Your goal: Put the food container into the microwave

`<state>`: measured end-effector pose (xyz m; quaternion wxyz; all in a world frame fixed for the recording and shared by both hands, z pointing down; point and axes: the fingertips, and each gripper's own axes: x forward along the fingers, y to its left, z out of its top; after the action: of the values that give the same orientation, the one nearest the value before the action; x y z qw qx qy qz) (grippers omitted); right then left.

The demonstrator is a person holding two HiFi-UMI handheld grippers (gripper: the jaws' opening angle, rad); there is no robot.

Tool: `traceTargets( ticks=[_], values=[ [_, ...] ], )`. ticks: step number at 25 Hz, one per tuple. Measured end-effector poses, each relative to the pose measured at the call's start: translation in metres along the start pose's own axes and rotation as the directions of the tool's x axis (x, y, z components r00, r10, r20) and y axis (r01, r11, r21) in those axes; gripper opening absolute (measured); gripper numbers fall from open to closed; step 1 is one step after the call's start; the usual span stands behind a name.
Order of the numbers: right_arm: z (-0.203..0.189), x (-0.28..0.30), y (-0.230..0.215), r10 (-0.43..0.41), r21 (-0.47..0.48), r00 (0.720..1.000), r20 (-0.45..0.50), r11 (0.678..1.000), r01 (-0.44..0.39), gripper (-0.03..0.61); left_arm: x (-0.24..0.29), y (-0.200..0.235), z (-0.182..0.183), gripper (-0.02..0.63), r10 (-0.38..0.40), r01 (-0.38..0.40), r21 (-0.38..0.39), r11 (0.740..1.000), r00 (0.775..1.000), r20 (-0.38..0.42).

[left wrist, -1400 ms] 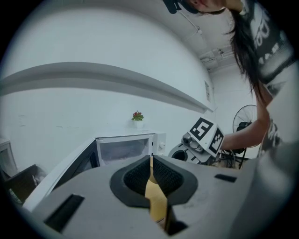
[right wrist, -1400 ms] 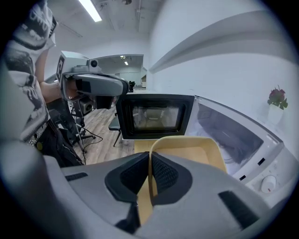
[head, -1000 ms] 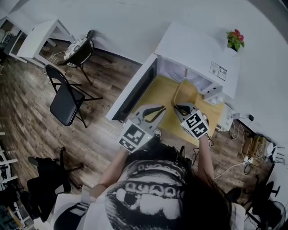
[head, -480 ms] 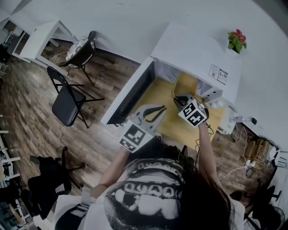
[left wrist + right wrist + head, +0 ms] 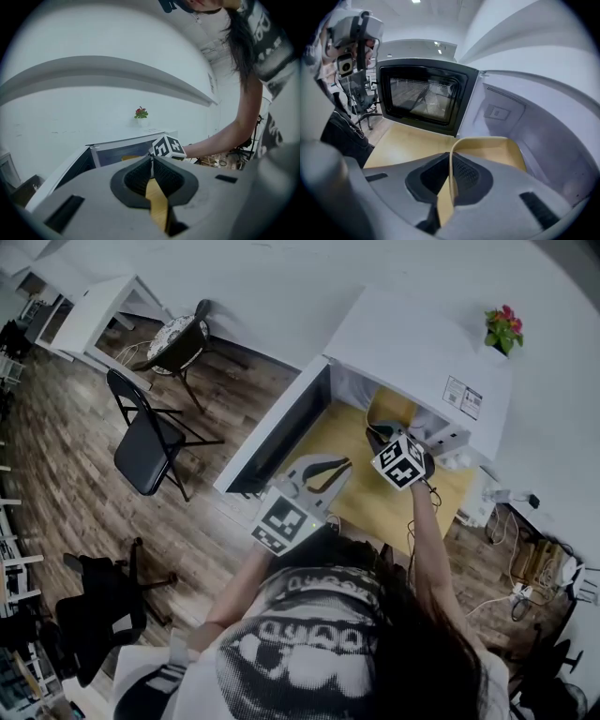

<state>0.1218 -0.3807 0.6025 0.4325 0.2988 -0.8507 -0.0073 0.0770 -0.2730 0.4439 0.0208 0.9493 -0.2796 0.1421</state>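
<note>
The white microwave (image 5: 412, 343) stands on a yellow table (image 5: 375, 498) with its door (image 5: 281, 427) swung open to the left. My right gripper (image 5: 380, 435) is shut on the rim of the yellow food container (image 5: 389, 409), which sits tilted at the mouth of the cavity. In the right gripper view the container (image 5: 487, 150) lies ahead of the pads, its thin wall pinched between them, with the cavity wall (image 5: 511, 117) behind it and the dark door window (image 5: 424, 96) at left. My left gripper (image 5: 330, 468) hovers over the table in front of the door, shut on nothing.
A potted plant (image 5: 503, 326) stands on the microwave's right corner. A black folding chair (image 5: 150, 442), a second chair (image 5: 178, 338) and a white desk (image 5: 94, 310) stand on the wooden floor at left. Cables (image 5: 511, 521) lie on the floor at right.
My right gripper has carried the container forward over the table to the microwave's opening. The left gripper has stayed where it was.
</note>
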Motion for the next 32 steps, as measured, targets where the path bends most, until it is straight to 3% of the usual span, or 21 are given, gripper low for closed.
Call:
traceTargets(
  ticks=[9, 16, 28, 32],
  values=[
    [0.000, 0.014, -0.041, -0.108, 0.089, 0.994, 0.009, 0.990, 0.107, 0.026, -0.002, -0.001, -0.004, 0.015, -0.007, 0.007, 0.001, 1.000, 1.000, -0.015],
    [0.000, 0.026, -0.067, -0.215, 0.186, 0.977, -0.006, 0.959, 0.213, 0.025, -0.005, 0.007, -0.002, 0.015, -0.040, 0.040, 0.018, 0.999, 0.999, -0.027],
    [0.004, 0.051, -0.090, -0.264, 0.087, 0.962, -0.076, 0.959, 0.270, 0.032, -0.012, 0.008, -0.010, 0.015, -0.109, 0.110, 0.016, 0.994, 0.993, -0.055],
    [0.004, 0.050, -0.085, -0.252, 0.097, 0.964, -0.088, 0.961, 0.260, 0.104, -0.016, 0.009, -0.010, 0.015, -0.126, 0.127, 0.020, 0.992, 0.991, -0.052]
  ],
)
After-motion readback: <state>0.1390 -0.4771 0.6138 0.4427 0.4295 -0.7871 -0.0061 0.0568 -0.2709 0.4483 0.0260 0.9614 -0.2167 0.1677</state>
